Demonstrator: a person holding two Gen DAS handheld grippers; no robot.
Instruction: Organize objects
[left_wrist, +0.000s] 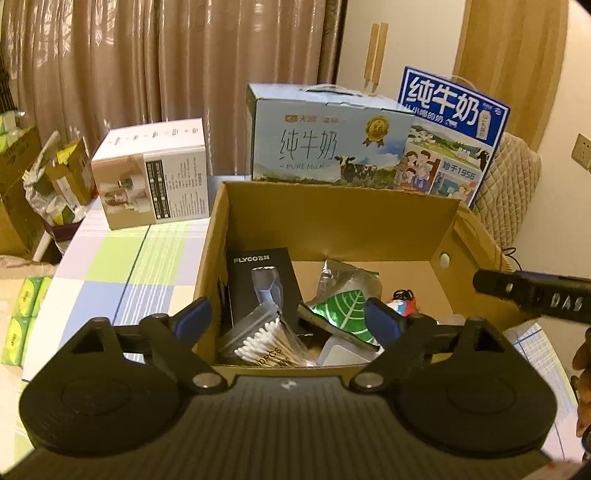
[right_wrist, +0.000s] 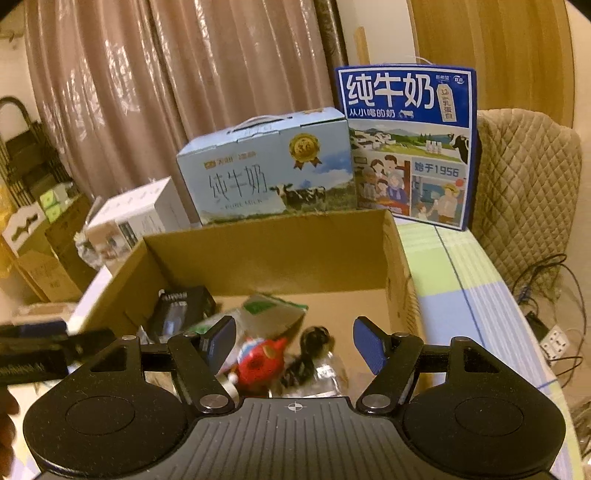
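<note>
An open cardboard box (left_wrist: 332, 225) stands on the table and also shows in the right wrist view (right_wrist: 280, 251). It holds a black FLYCO shaver box (left_wrist: 264, 280), a pack of cotton swabs (left_wrist: 260, 341), a green leaf-print pouch (left_wrist: 340, 306), a red toy (right_wrist: 260, 360) and a black cord (right_wrist: 310, 345). My left gripper (left_wrist: 291, 317) is open and empty above the box's near rim. My right gripper (right_wrist: 295, 341) is open and empty above the red toy; its tip (left_wrist: 532, 291) shows at the right of the left wrist view.
Two milk cartons stand behind the box: a light blue one (left_wrist: 325, 136) and a dark blue one (left_wrist: 450, 133). A white product box (left_wrist: 155, 177) stands at the left on the checked tablecloth (left_wrist: 122, 266). A padded chair (right_wrist: 524, 184) and cables (right_wrist: 546, 317) are at the right.
</note>
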